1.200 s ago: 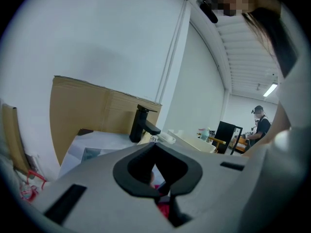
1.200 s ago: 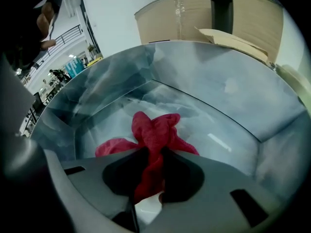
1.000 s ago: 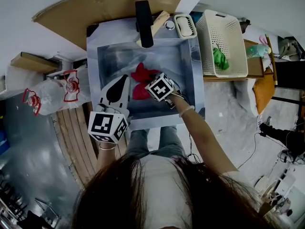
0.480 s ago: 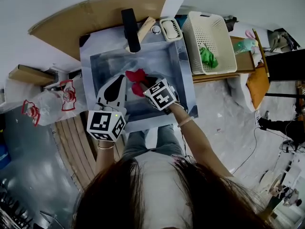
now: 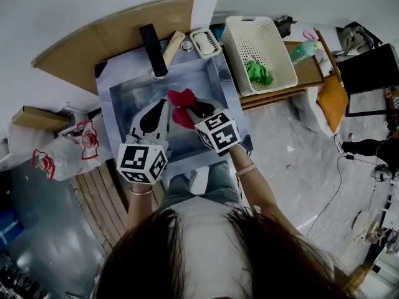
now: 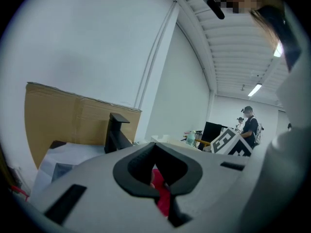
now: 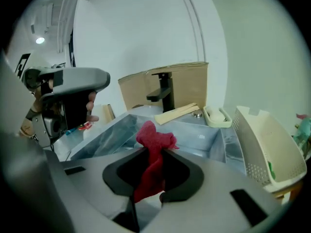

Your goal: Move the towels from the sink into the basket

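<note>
A red towel (image 5: pixel 181 98) hangs over the steel sink (image 5: pixel 124 98), bunched between the jaws of my right gripper (image 5: pixel 194 108), which is shut on it. In the right gripper view the red towel (image 7: pixel 154 136) sticks up out of my right gripper (image 7: pixel 156 152), above the sink (image 7: pixel 204 135). My left gripper (image 5: pixel 162 103) hovers just left of the towel, jaws together; in the left gripper view red cloth shows through the gap behind my left gripper (image 6: pixel 155 147). The white basket (image 5: pixel 259 52) stands right of the sink with a green towel (image 5: pixel 259 73) inside.
A black faucet (image 5: pixel 152 41), a wooden strip (image 5: pixel 171 48) and a soap dish (image 5: pixel 206 41) sit along the sink's back edge, in front of cardboard (image 5: pixel 112 27). Plastic bags (image 5: pixel 62 148) lie left of the sink. A dark monitor (image 5: pixel 368 67) stands beyond the basket.
My right gripper has drawn back toward the sink's near right side with the red towel bunched up in it. The left gripper has stayed in place.
</note>
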